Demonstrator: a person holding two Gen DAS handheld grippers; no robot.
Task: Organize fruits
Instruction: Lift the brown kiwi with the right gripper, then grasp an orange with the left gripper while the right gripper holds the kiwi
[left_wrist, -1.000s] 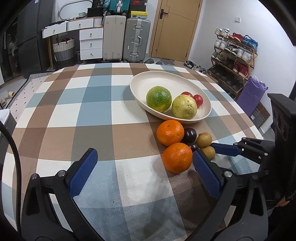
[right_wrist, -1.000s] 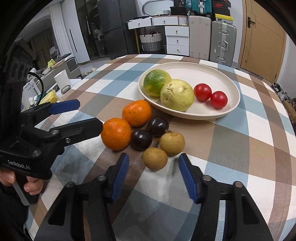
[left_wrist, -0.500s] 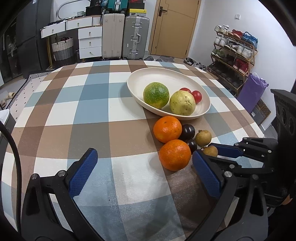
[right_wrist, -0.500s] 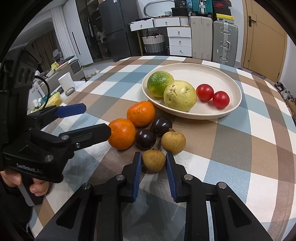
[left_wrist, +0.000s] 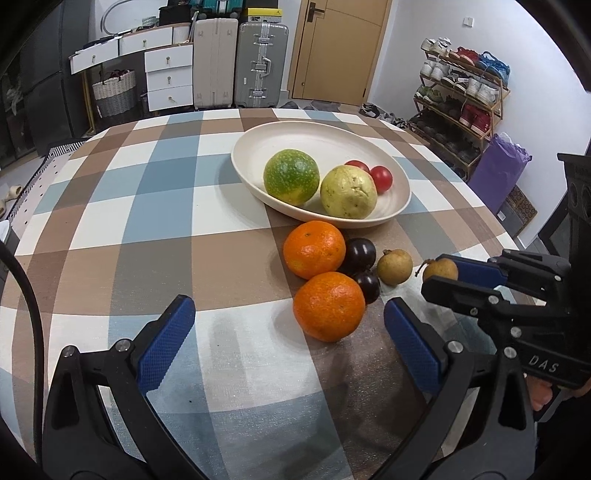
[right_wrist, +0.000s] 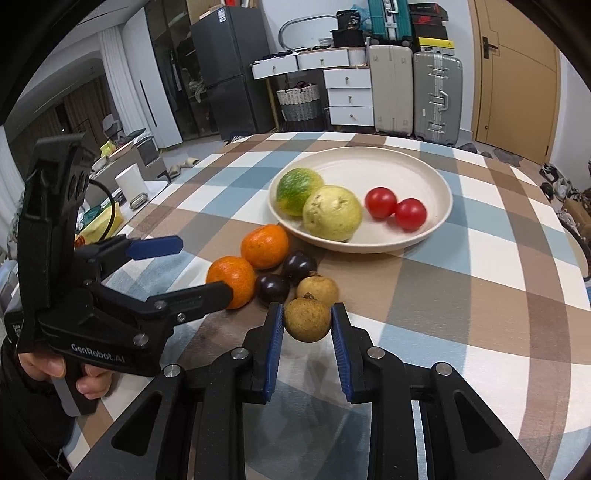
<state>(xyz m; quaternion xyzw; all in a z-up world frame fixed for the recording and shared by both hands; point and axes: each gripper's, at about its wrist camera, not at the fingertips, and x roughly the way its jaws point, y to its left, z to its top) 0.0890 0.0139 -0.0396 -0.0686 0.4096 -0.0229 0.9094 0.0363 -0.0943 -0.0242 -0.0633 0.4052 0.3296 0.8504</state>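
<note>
Tan-skinned and light, the longan (right_wrist: 307, 319) at lower centre of the frame is sitting clenched across its middle in the right tool (right_wrist: 307, 325), its thin shell probably cracking under hard squeezing, while the left tool (left_wrist: 284, 332) is hanging spread wide.

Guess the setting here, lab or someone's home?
Most likely a lived-in home: a shoe rack by the door, suitcases against the wall, a fridge, and a checked tablecloth under the fruit.

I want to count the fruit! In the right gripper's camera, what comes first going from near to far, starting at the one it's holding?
Held brown fruit → second brown fruit → far orange → yellow guava → bowl's far rim.
</note>
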